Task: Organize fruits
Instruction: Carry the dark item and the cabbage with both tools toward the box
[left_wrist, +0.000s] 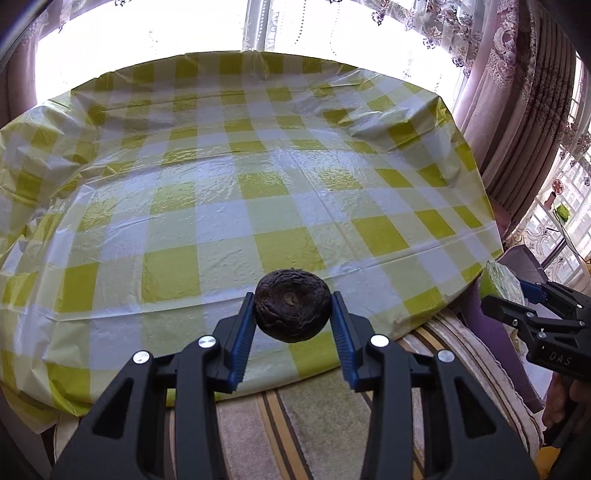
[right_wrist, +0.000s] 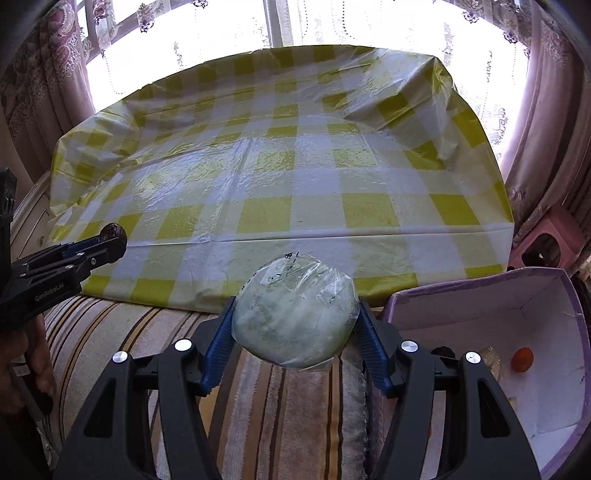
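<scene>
Jaws: both pairs squeeze fruit, held up in the air near the table's front edge.
Left gripper (left_wrist: 293, 317): holds a dark wrinkly round fruit (left_wrist: 292, 305).
Right gripper (right_wrist: 295, 332): holds a pale green round fruit in clear plastic wrap (right_wrist: 295, 314).
Why: probably carrying them to the yellow checked table (right_wrist: 280, 192).
Purple cardboard box (right_wrist: 491, 291): cut off; a small orange fruit (right_wrist: 522, 359) sits inside.
Hard to see: what kind the dark fruit is.

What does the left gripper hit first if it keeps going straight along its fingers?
Likely the checked tablecloth: the left gripper, shut on the dark wrinkled fruit, points over the near edge at bare cloth. Depth unclear.
</scene>
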